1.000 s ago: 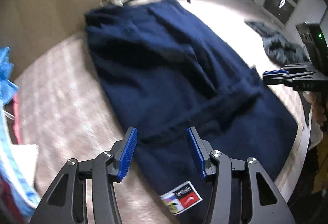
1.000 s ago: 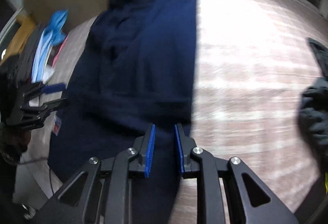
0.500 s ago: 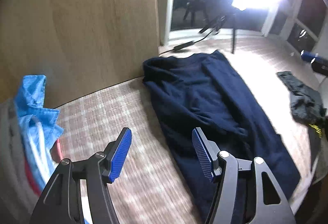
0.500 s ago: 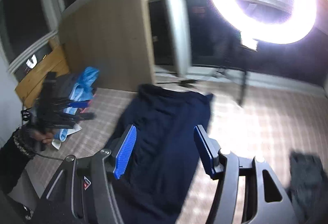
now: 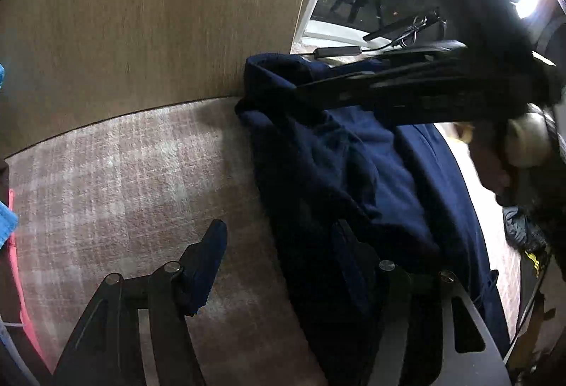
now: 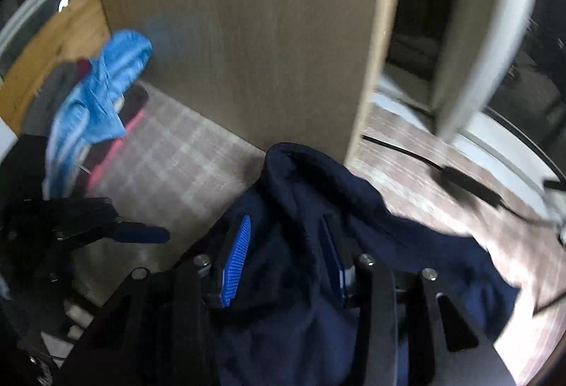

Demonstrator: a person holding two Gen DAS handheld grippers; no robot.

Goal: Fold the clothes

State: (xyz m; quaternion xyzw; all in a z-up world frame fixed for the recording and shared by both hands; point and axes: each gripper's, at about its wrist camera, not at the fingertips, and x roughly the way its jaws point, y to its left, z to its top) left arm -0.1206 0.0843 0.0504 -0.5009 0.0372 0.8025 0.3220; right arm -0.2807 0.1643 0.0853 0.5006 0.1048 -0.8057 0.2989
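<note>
Against the wooden panel at the surface's far edge, the navy garment lies bunched. Both left tongs and right tongs gape wide, holding nothing, the right straddling a raised ridge. Closing there would likely pinch several layers, skewing any fold.

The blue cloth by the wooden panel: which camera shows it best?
The right wrist view: the blue cloth appears almost whole, draped over a pile left of the wooden panel. The left wrist view catches only slivers at its left edge.
</note>
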